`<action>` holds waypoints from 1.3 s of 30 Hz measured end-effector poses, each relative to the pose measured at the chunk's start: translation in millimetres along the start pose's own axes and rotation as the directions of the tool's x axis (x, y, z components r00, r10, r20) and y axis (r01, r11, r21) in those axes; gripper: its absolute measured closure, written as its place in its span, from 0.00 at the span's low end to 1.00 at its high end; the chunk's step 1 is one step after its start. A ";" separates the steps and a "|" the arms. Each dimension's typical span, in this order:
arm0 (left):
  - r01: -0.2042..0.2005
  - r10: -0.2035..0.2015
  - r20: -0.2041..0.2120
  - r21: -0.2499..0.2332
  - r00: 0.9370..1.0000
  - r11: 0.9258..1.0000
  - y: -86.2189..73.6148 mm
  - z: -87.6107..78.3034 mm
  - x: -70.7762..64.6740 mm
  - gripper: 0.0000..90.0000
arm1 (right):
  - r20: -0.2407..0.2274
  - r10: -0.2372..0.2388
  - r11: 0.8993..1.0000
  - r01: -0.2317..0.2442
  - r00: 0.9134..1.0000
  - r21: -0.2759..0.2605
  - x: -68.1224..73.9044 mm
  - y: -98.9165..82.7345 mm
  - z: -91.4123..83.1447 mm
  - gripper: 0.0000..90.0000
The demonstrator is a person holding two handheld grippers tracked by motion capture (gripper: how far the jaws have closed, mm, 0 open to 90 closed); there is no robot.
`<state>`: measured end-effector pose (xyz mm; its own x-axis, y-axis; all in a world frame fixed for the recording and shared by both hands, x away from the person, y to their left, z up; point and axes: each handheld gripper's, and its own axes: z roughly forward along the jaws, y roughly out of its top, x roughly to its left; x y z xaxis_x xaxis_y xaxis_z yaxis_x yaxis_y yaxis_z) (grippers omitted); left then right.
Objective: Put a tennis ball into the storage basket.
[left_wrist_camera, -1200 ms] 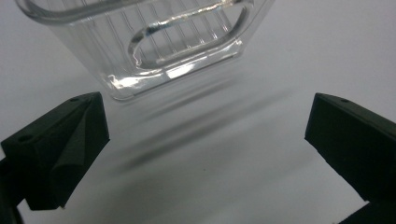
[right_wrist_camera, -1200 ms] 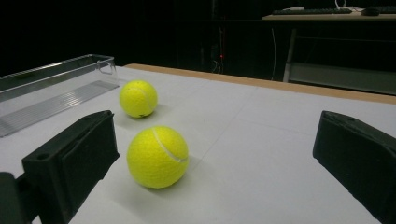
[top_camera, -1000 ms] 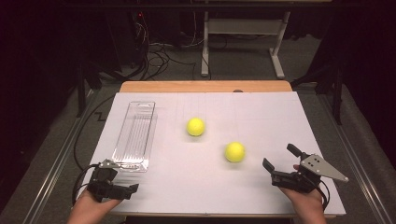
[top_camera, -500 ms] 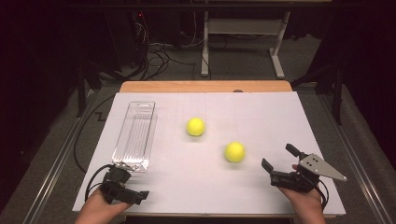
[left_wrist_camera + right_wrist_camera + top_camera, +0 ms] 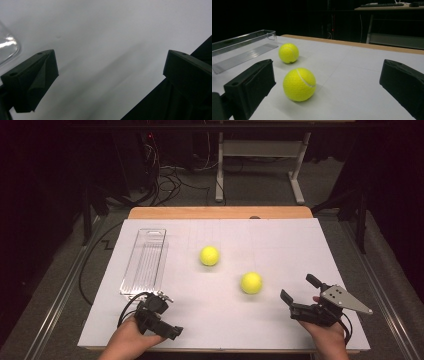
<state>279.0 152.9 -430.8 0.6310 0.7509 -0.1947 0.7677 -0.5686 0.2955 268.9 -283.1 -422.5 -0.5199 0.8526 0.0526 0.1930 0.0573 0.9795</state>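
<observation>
On table: clear tray (image 5: 145, 262) empty; two tennis balls (image 5: 251, 282) outside; both hand-held grippers (image 5: 300, 292) wide.

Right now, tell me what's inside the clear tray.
The clear tray looks empty: its ribbed floor shows through along its length. Both tennis balls, the nearer ball and the farther ball, lie outside it on the white sheet. Nothing covers it.

Pretty dark room overall, most of the light lands on the white sheet (image 5: 280, 245) covering the wooden table (image 5: 220, 213). Grey carpet floor (image 5: 250, 190) around it. At 12 o'clock there's a white desk frame (image 5: 257, 150), and a tangle of black cables (image 5: 165, 182) at 11. Metal rails (image 5: 55, 300) run along 9 o'clock.
</observation>
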 end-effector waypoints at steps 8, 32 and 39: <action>0.003 -0.004 0.013 0.052 1.000 0.999 32.3 5.6 -7.7 0.01 | -0.001 0.003 1.000 -0.003 1.000 -0.009 -0.8 1.1 -1.1 0.00; 0.023 -0.020 -0.030 0.103 0.999 0.994 100.6 -0.2 -8.3 0.01 | -0.020 -0.014 1.000 0.014 1.000 0.008 3.5 -1.7 3.0 0.00; 0.025 -0.019 -0.047 0.117 0.999 0.993 117.4 -3.6 -9.8 0.01 | -0.032 -0.032 0.999 0.033 0.999 0.019 9.7 -4.3 6.6 0.00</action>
<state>362.5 80.0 -390.9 0.6103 0.7767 -0.1562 0.7907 -0.5852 0.1795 268.5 -271.7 -427.5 -0.5525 0.8330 0.0274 0.1915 0.0950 0.9769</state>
